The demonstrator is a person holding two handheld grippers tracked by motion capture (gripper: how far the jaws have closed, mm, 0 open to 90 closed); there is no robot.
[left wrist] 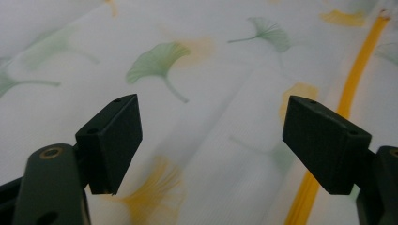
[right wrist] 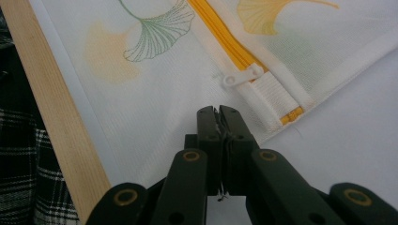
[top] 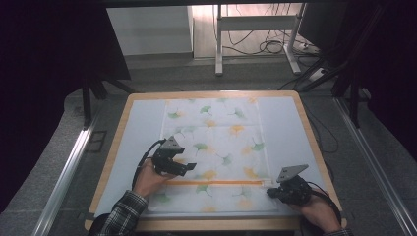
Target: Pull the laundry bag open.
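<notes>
My right gripper [right wrist: 218, 112] jaws were pressed together on near edge of white mesh laundry bag with ginkgo-leaf print [right wrist: 155, 93], white zipper pull [right wrist: 241, 75] at 1 o'clock. My left gripper [left wrist: 211, 140] jaws gaped, empty, above bag; orange zipper [left wrist: 356, 75] at 2 o'clock. Bag lay flat on white-topped wooden-edged table [top: 280, 123].

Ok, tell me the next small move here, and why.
Probably slide the right gripper forward to the white zipper pull: its fingers are shut just short of it on the mesh bag, and the left gripper hovers open over the fabric.

Wooden table [top: 211, 224], white mat [top: 285, 128], cables [top: 268, 46]
</notes>
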